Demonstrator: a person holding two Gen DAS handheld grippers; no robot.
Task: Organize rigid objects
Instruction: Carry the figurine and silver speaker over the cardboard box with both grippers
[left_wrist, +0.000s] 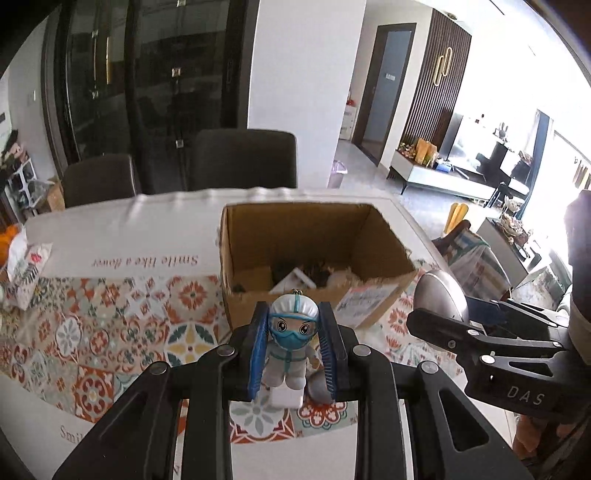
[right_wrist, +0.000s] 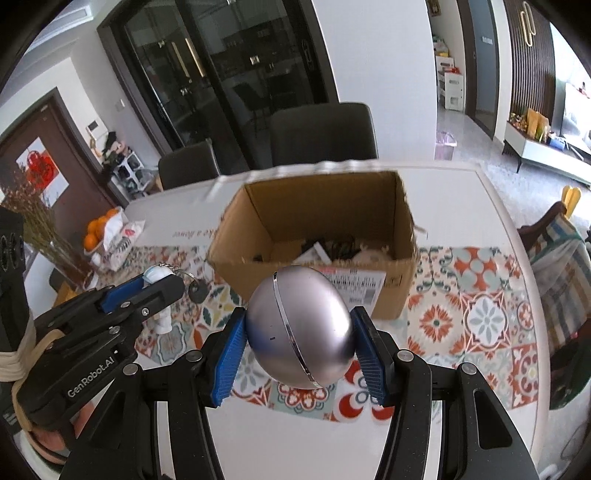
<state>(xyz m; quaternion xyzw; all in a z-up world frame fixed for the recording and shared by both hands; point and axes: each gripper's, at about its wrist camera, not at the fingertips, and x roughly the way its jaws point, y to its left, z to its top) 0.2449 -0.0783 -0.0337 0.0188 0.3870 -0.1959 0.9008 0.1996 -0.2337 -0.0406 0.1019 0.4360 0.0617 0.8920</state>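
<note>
Left wrist view
Figure: a small hard plastic toy (left_wrist: 291, 347) in white suit and blue goggles, with a keyring loop on its head; likely light and stiff.
Hold: the left tongs (left_wrist: 293, 350) are clenched on it, the blue pads (left_wrist: 258, 354) pressing its sides at head and shoulders; the narrow body gives little flat area, so I judge it could twist.
Place: held above the patterned table (left_wrist: 110, 325), just short of the box (left_wrist: 317, 254).
Pose: tongs slanting down toward the box's near wall.

Right wrist view
Egg: a smooth silver egg-shaped shell (right_wrist: 301, 328) with a chrome seam; probably rigid and slippery, prone to squirt out.
Hold: the right tongs (right_wrist: 299, 343) grasp it across its widest part, pads on both flanks.
Place: lifted clear of the table, in front of the open box, which already holds some items.
Pose: angled downward, alongside the left tongs, a key fob (right_wrist: 197, 293) dangling there.
</note>
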